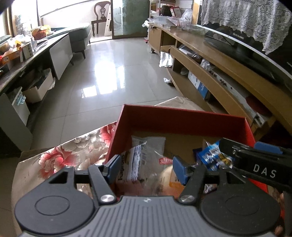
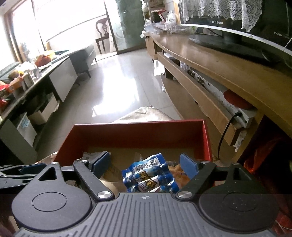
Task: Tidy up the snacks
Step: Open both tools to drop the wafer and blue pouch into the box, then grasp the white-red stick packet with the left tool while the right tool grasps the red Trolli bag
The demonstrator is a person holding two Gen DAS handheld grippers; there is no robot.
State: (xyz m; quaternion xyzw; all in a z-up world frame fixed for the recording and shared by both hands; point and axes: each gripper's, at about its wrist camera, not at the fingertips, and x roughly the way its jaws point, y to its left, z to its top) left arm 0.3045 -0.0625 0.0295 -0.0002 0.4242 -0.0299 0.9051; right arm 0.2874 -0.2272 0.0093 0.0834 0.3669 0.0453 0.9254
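Floral cloth (image 1: 60, 155), glossy tiled floor (image 1: 113, 73)

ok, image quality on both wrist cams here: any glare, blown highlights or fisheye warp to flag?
Left wrist: the window is blown out and glares off the floor tiles; the TV stand bows with fisheye warp; the red box is sharp. Right wrist: window overexposed, floor glare, a dim band across the bottom edge; the blue snack packet is readable.

A home living room: a lace-draped television (image 1: 255, 42) on a long wooden media cabinet (image 1: 209, 60), a sofa (image 1: 80, 36), glossy floor tiles (image 1: 109, 76).
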